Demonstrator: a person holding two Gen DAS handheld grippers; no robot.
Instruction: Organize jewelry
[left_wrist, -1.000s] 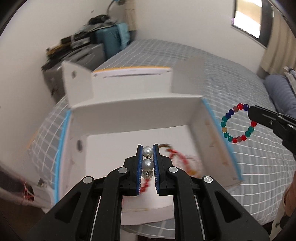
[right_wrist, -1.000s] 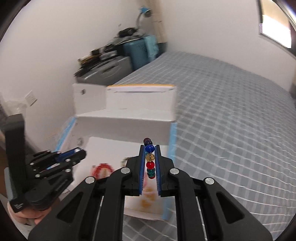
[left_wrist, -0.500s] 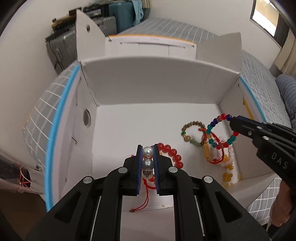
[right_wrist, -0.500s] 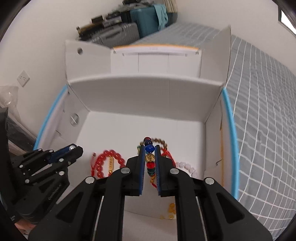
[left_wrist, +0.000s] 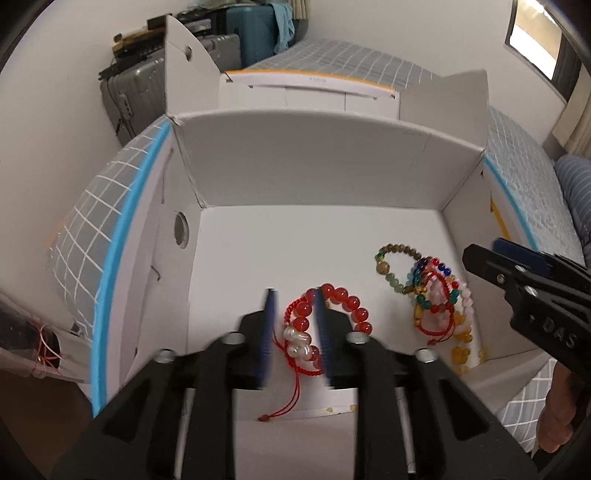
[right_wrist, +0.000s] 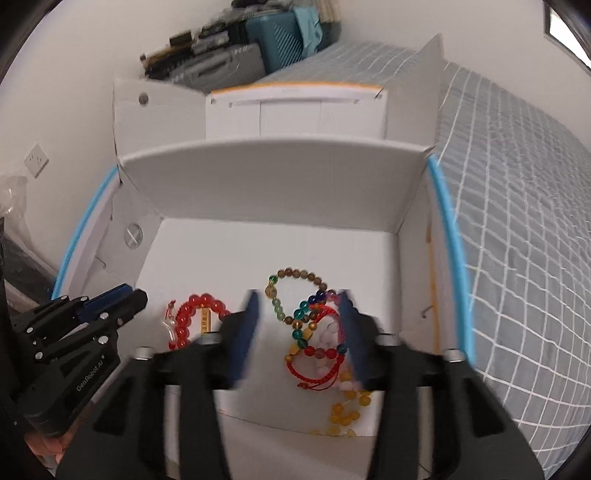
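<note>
Still risky inside the white box (left_wrist: 314, 166): left gripper (left_wrist: 293, 325) spread wide and empty over pearl bracelet (left_wrist: 299, 341), right gripper (right_wrist: 299, 332) likewise over multicolour bracelet (right_wrist: 314, 332), red cords liable to snag lifting fingers

White walls (left_wrist: 55, 92) enclose the room. A bed (right_wrist: 524, 206) with a grey, white-checked cover fills most of it. At its far end stand a grey suitcase (left_wrist: 136, 96) and a teal one (left_wrist: 258, 33) with cloth draped over it. A bright window (left_wrist: 535, 44) with a beige curtain (left_wrist: 576, 122) sits at the right; a wall socket (right_wrist: 36, 160) shows low on the left wall.
</note>
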